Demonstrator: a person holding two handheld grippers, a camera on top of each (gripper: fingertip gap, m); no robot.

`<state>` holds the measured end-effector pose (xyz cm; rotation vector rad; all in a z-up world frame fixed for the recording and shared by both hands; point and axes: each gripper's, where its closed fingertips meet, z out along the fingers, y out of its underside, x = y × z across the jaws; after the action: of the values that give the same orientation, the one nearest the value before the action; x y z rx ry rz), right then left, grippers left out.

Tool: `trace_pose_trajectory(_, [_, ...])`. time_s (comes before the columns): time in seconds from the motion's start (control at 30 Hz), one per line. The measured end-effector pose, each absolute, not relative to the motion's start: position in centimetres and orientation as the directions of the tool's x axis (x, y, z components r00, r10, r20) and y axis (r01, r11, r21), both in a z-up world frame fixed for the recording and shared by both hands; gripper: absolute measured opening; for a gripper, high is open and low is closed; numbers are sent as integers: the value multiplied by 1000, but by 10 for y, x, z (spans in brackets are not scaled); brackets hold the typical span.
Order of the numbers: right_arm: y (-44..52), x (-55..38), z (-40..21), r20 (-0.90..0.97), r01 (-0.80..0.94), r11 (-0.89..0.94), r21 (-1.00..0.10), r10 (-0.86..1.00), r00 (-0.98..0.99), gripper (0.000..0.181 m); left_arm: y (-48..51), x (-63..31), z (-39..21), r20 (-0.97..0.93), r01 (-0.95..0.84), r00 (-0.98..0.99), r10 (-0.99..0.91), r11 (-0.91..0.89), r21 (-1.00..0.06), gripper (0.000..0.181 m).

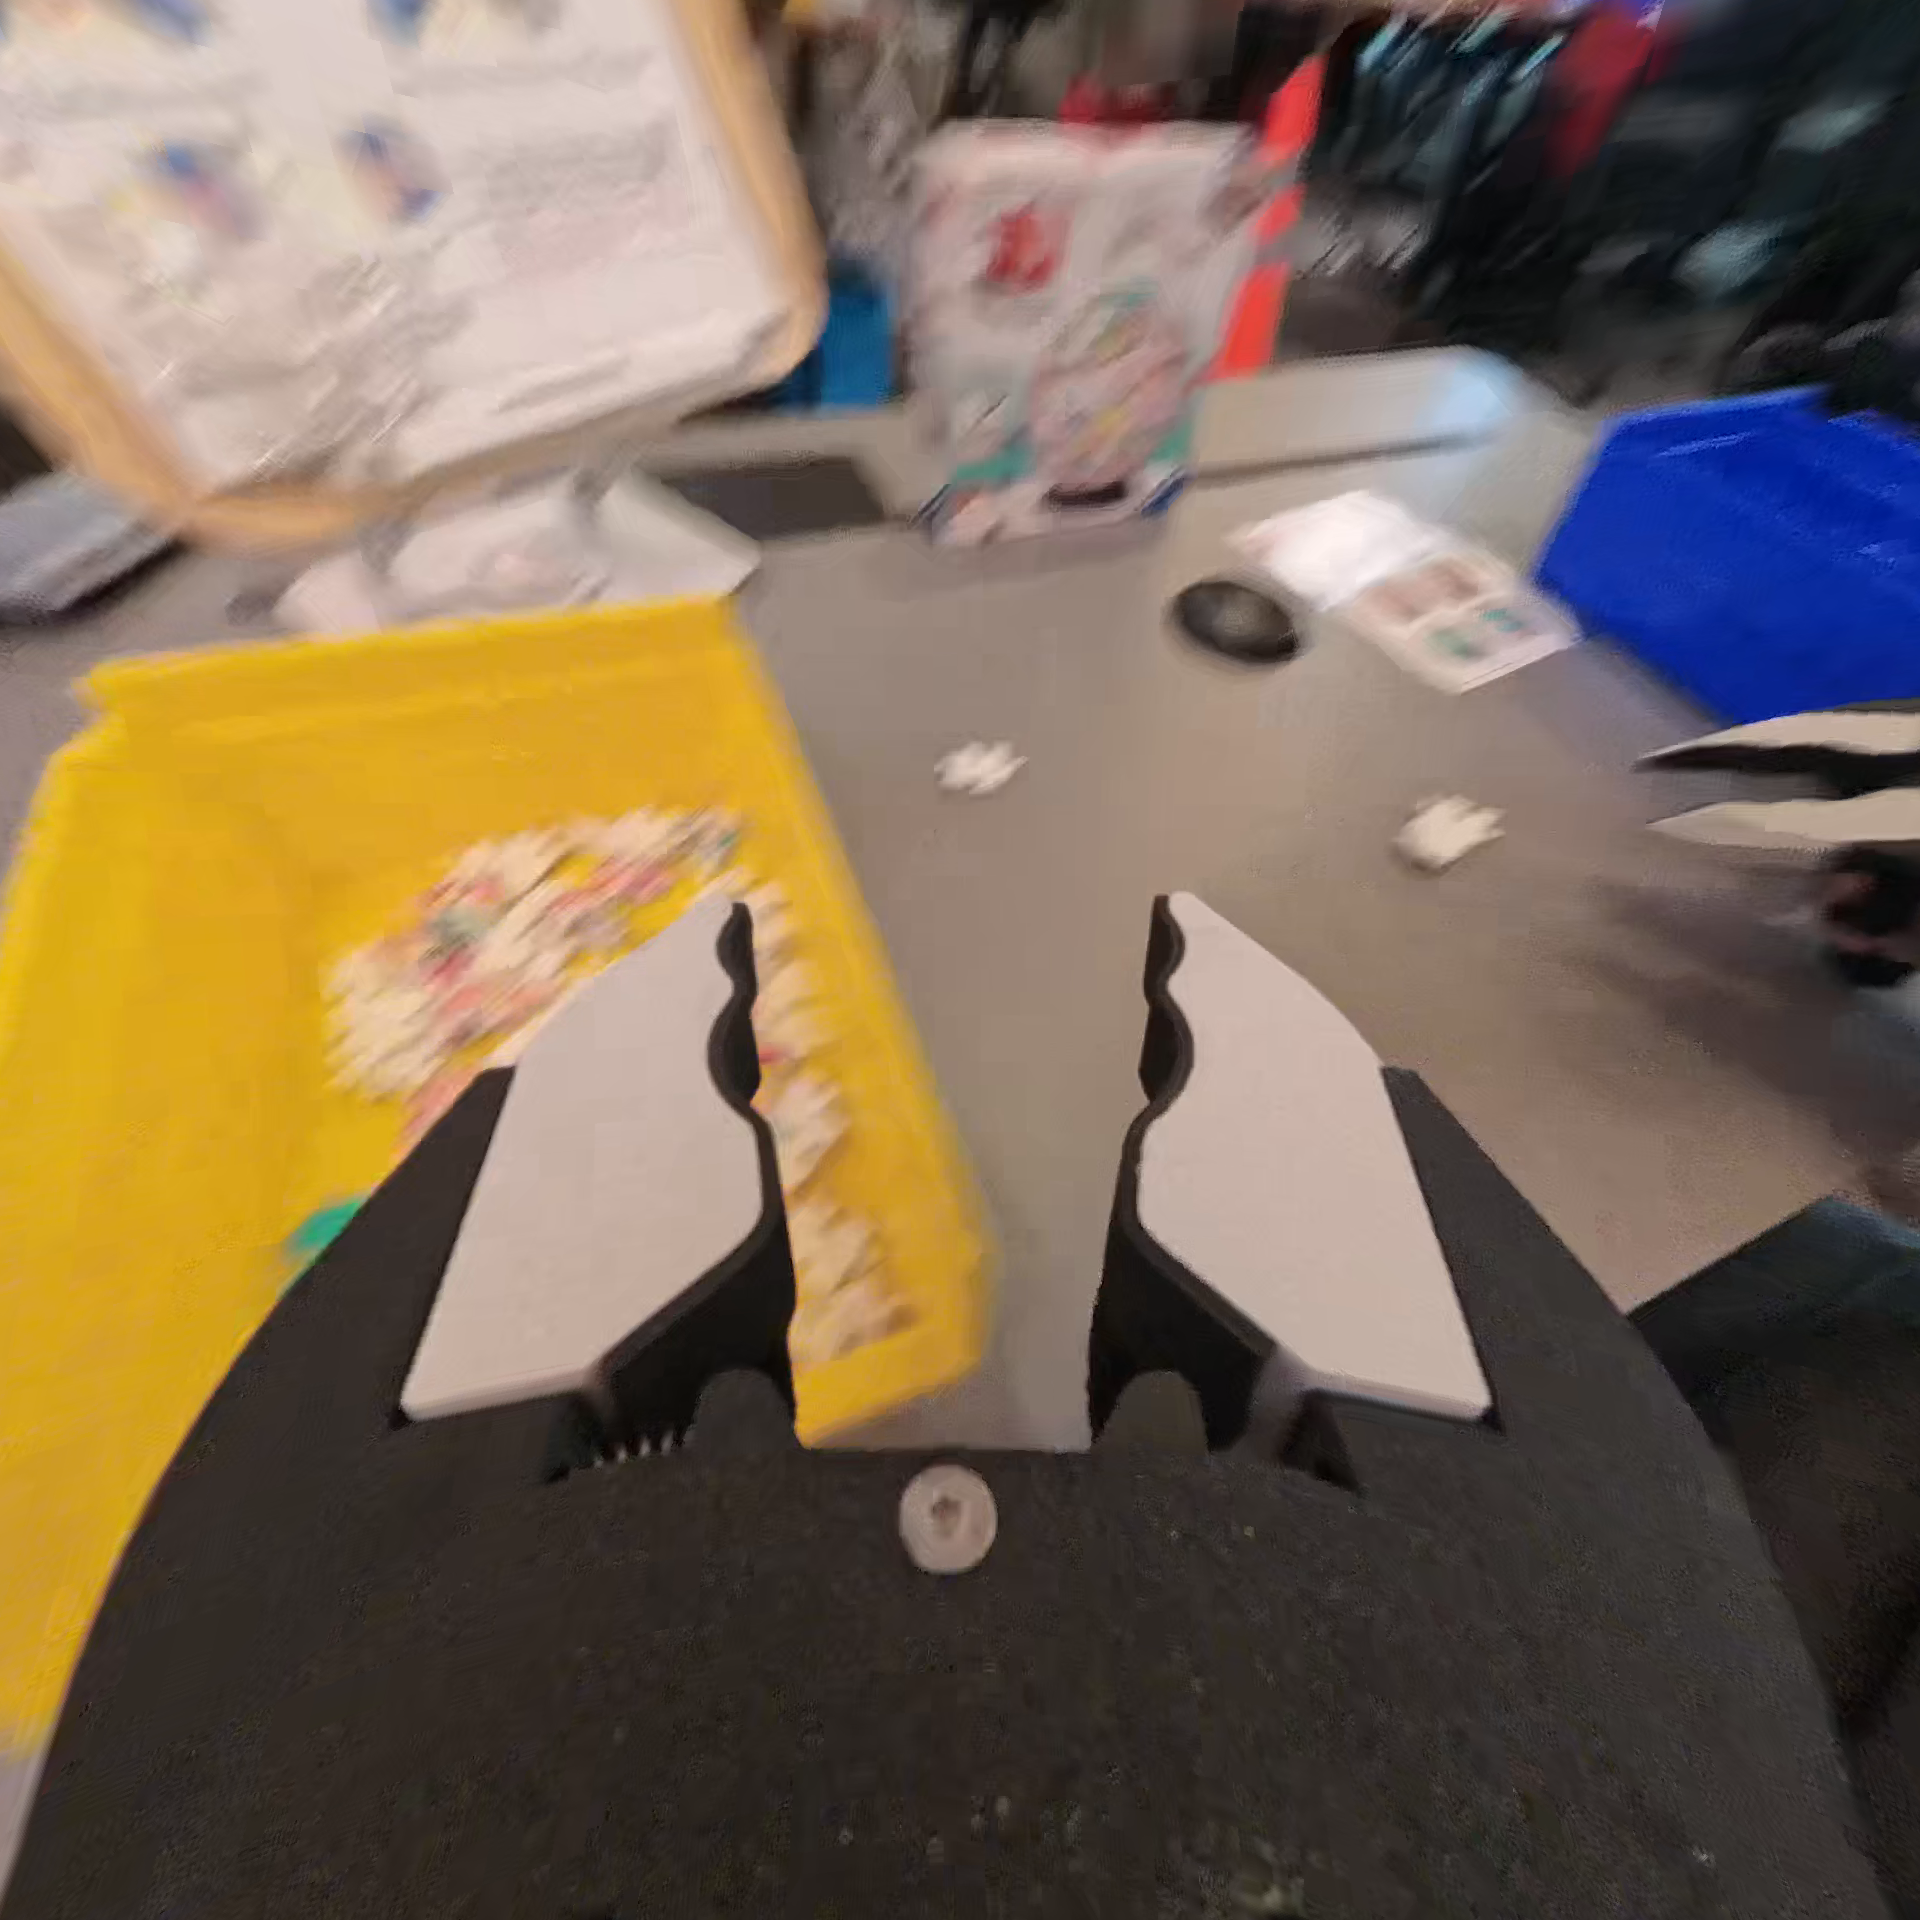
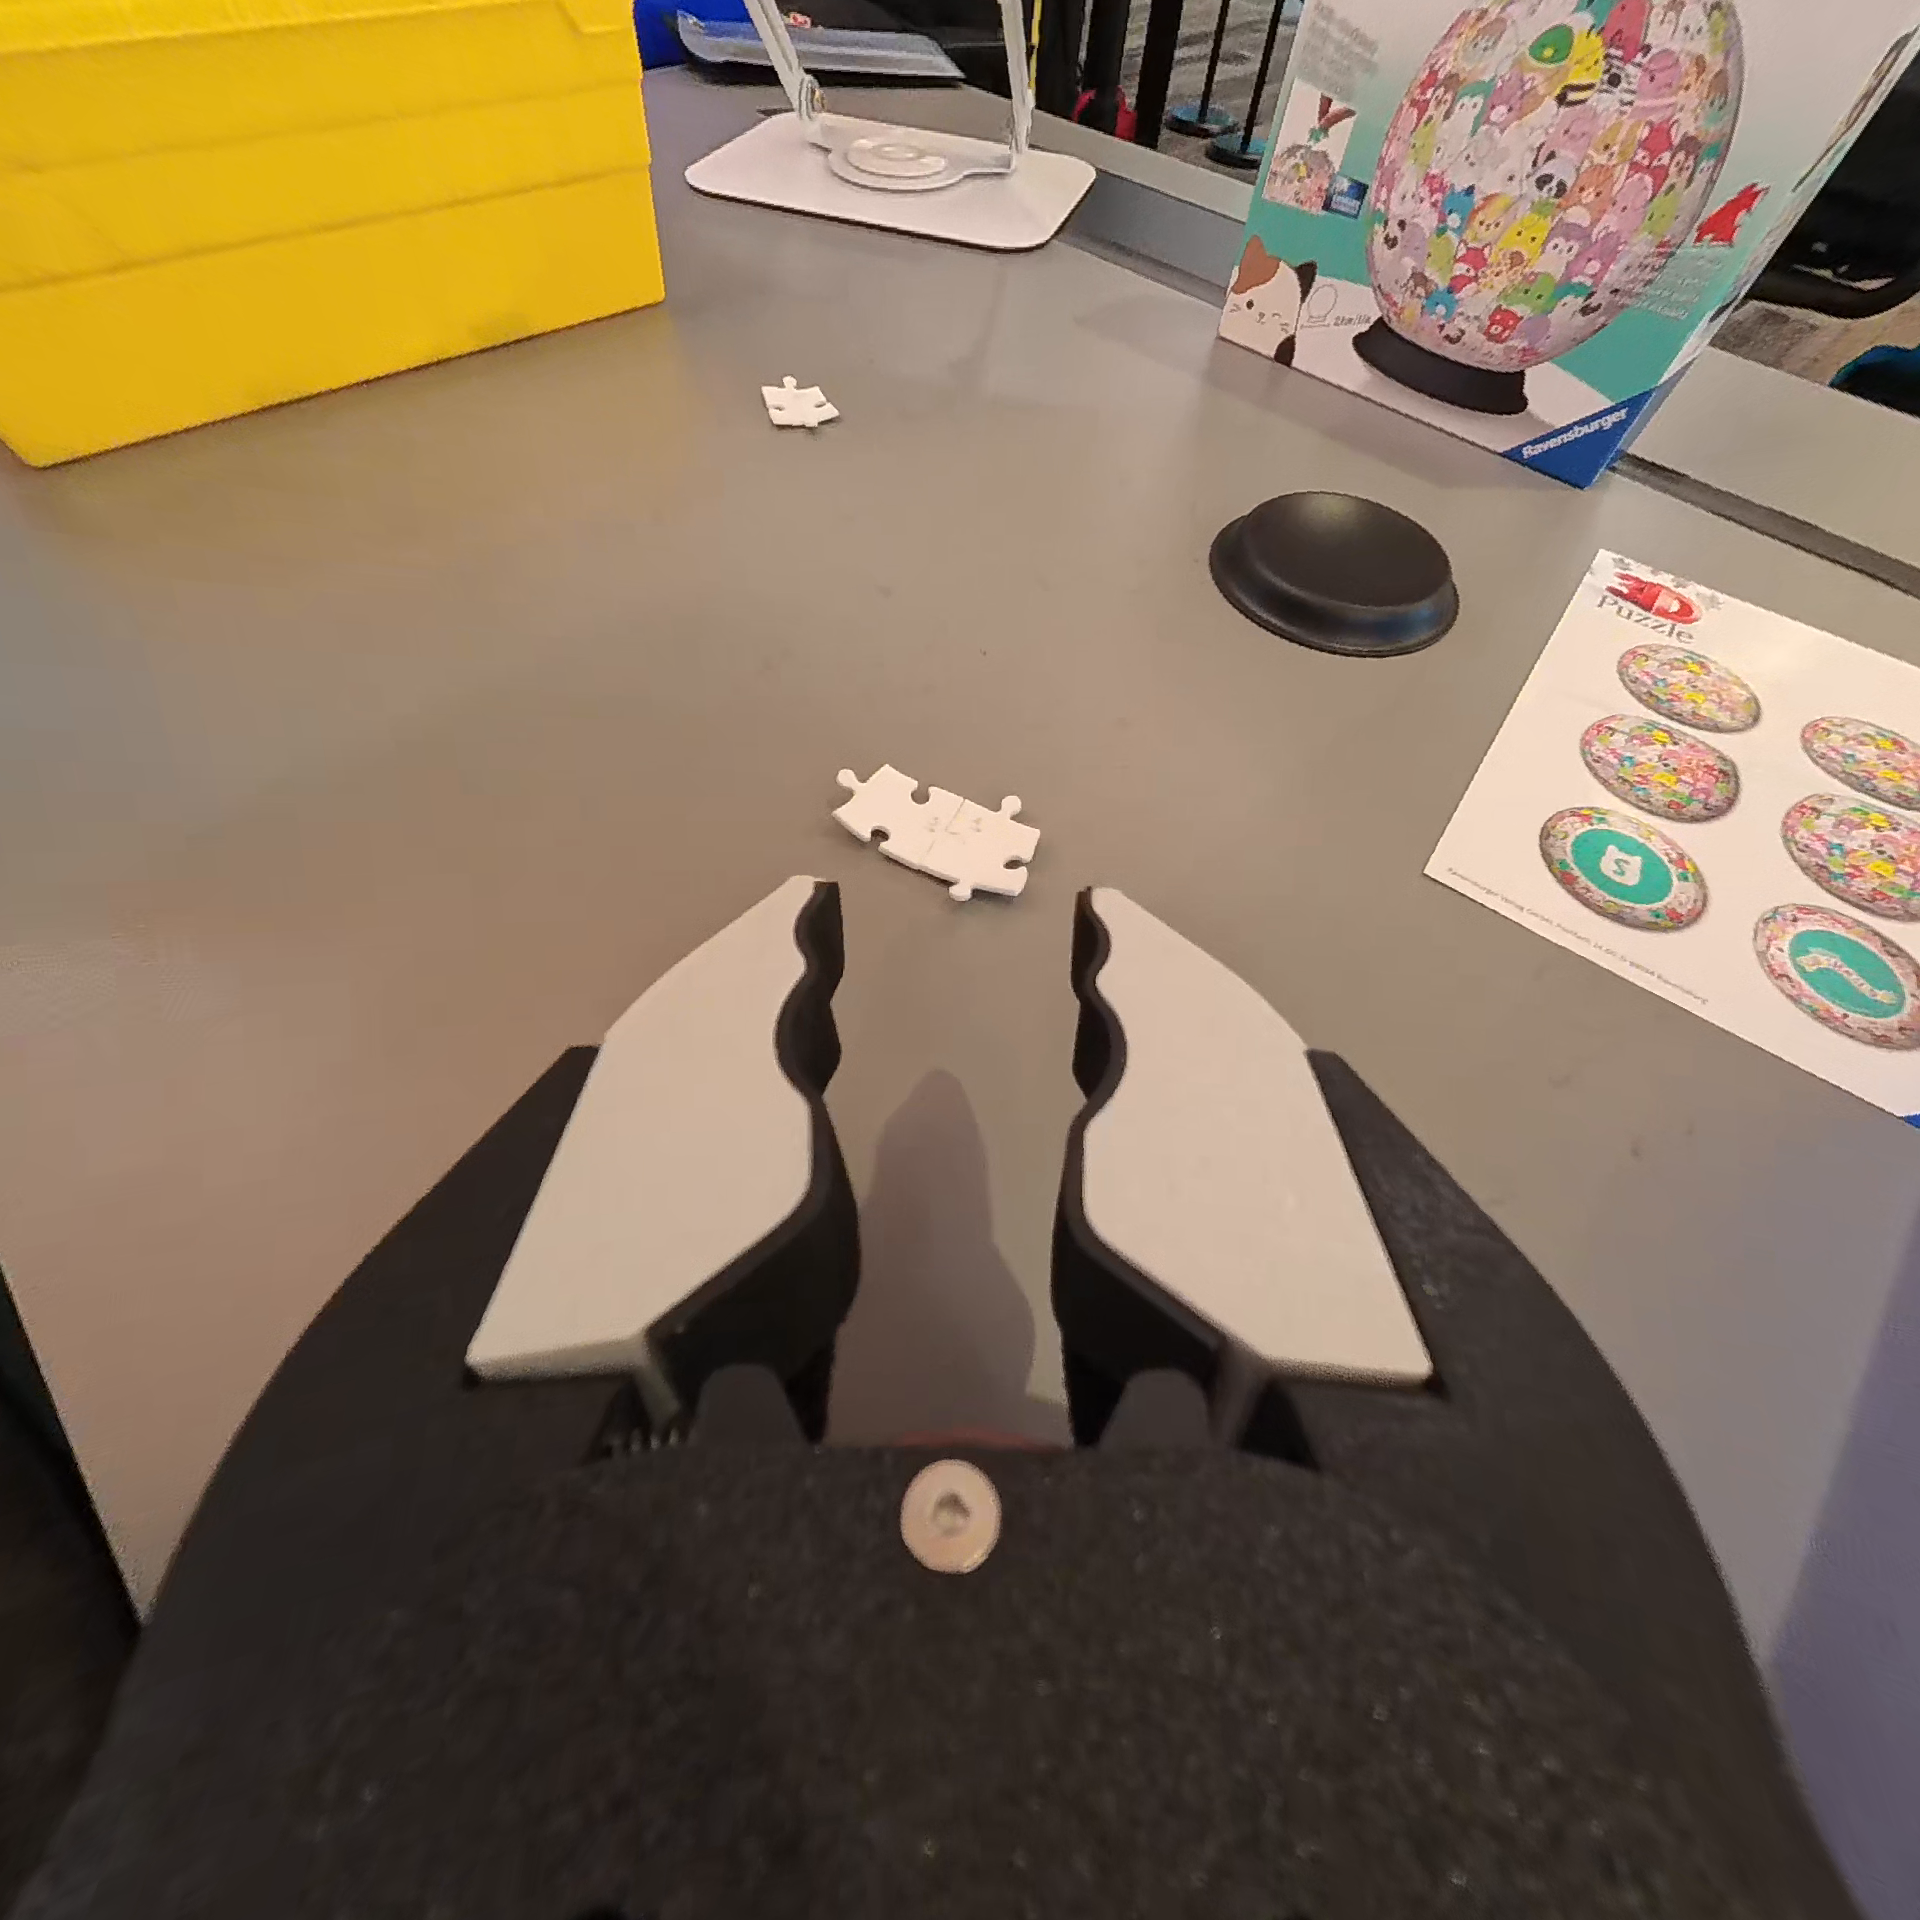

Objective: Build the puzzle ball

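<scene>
joined pieces [image 2: 938, 831] left of leaflet [image 2: 1704, 831].

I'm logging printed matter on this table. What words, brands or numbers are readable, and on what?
I don't copy out writing; here is where it stands.
Box: brand mark on the blue lower corner, readable; side print too small.
Leaflet: red-and-grey heading, readable; bottom line too small.
Joined pieces: faint digits on the white backs, barely legible.
Board: print blurred, unreadable.
</scene>
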<state>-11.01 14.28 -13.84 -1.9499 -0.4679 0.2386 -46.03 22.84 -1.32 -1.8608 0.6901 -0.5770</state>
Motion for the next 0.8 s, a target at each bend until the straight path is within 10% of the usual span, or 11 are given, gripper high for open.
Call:
trace_pose_trajectory(0.2, [147, -115, -138, 52, 226, -337, -914, 454, 889, 40, 308, -549, -75, 15, -314, 874, -486, -587, -746, 65])
trace_pose_trajectory(0.5, [154, -115, -133, 24, 195, -313, -930, 476, 879, 39, 316, -527, -177, -89, -727, 635, -767, -555, -404, 65])
trace_pose_trajectory(0.8, [157, -114, -135, -2, 180, -335, -925, 477, 879, 37, 327, -538, -178, 1, -677, 660, -752, -595, -433, 65])
